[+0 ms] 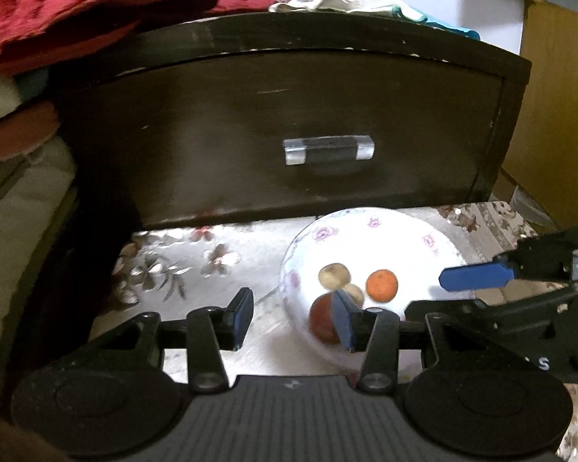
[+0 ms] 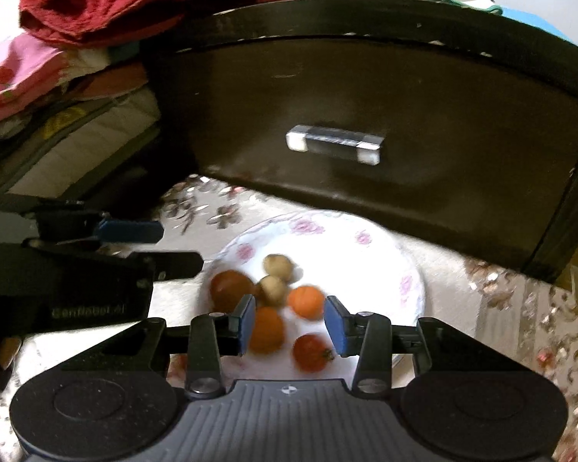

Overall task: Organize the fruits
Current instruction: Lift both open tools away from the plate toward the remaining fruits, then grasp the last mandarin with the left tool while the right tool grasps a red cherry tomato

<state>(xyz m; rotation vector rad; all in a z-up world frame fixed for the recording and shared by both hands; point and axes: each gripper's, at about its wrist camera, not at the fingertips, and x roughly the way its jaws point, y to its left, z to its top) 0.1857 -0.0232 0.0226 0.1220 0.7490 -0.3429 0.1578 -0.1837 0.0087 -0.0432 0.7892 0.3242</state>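
The fruits (image 2: 273, 308) lay gathered in the flowered bowl (image 2: 408, 269) on the worktop (image 1: 219, 246) before the dark drawer (image 1: 289, 131), probably already sorted, since both the right gripper (image 2: 289, 327) above them and the left gripper (image 1: 293, 317) beside the bowl had jaws spread, empty.

A floral tablecloth (image 2: 550, 308) bears a white flowered plate (image 2: 408, 269) beside a dark drawer unit (image 2: 404, 96).

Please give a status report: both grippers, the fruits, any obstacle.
Left gripper open, empty, beside the plate. Right gripper open, empty, above the fruits on the plate. Dark drawer close behind; nothing blocks.
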